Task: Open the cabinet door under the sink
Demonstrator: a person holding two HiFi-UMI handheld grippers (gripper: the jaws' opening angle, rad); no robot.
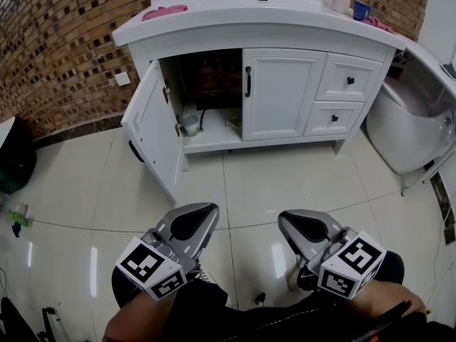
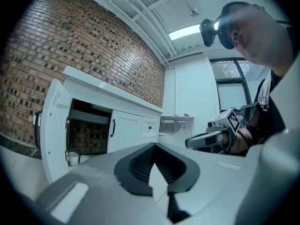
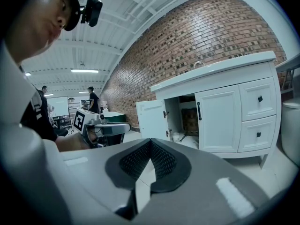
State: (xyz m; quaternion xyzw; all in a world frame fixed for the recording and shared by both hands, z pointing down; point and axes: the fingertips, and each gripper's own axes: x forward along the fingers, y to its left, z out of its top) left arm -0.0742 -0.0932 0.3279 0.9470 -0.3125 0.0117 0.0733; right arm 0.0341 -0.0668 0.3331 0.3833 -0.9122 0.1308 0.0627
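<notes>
The white sink cabinet (image 1: pixel 256 30) stands against the brick wall. Its left door (image 1: pixel 153 123) is swung wide open, out to the left, and shows a dark inside with a small cup (image 1: pixel 190 124). The right door (image 1: pixel 283 91) with its black handle (image 1: pixel 248 82) is closed. My left gripper (image 1: pixel 194 223) and right gripper (image 1: pixel 308 226) are both shut and empty, held side by side low over the floor, well back from the cabinet. The open door (image 2: pixel 52 125) also shows in the left gripper view beyond my left gripper (image 2: pixel 153 145), and in the right gripper view the door (image 3: pixel 152 118) stands beyond my right gripper (image 3: pixel 151 142).
Two drawers (image 1: pixel 347 97) sit right of the closed door. A white tub (image 1: pixel 410 120) stands at the far right, a black object (image 1: pixel 14 155) at the far left. A pink cloth (image 1: pixel 165 11) and a blue cup (image 1: pixel 360 10) lie on the counter. Glossy tiled floor lies between me and the cabinet.
</notes>
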